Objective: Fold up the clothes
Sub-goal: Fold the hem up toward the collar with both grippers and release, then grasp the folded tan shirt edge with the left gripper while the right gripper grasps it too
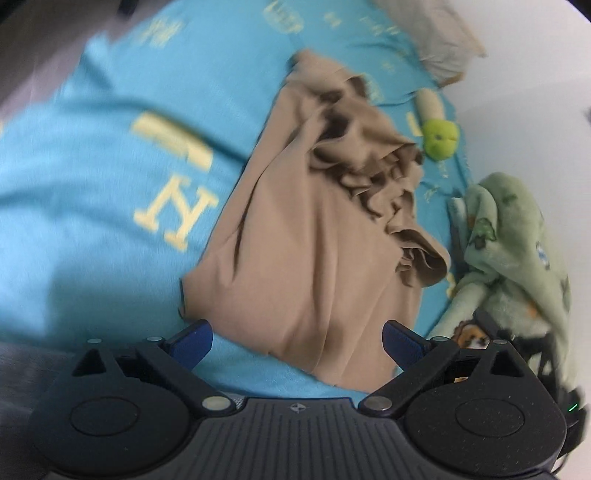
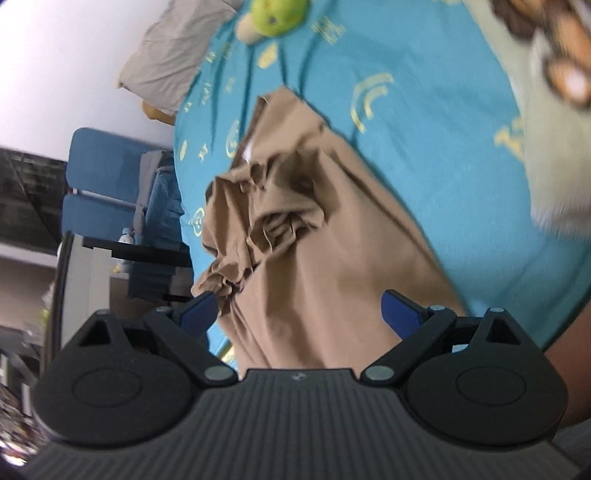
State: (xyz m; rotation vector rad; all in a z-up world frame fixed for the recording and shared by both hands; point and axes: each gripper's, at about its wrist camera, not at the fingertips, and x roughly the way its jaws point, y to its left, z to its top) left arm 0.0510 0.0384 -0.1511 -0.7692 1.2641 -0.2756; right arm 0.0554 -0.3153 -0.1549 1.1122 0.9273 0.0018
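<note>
The tan garment (image 1: 310, 236) lies on a bed covered by a turquoise sheet (image 1: 92, 177). Its lower half is spread fairly smooth, while its upper part is bunched into a crumpled ridge of folds.

In the left wrist view, the left gripper (image 1: 297, 341) hovers just above the garment's near edge, jaws spread wide with nothing between them. To its right lies a rumpled green blanket (image 1: 517, 251), just beside the garment's crumpled side. Farther back are a small green plush toy (image 1: 441, 136) and a grey pillow (image 1: 432, 33).

In the right wrist view, the right gripper (image 2: 299, 314) also stands wide open and empty over the near part of the garment (image 2: 314, 258), its left finger (image 2: 197, 310) next to a knot of gathered cloth.

The risks, judged from this layout: a pinch taken at the bunched ridge would likely catch several layers at once and lock the wrinkles into the fold. A grip too deep could snag the sheet along with the cloth. A wide sweep toward the blanket side could drag that blanket or nudge the toy.

As for writing, the sheet carries pale yellow printed motifs and letters. A large serif "H" (image 1: 177, 218) is legible, seen upside down; the other marks are too blurred to read. No garment label can be read.
</note>
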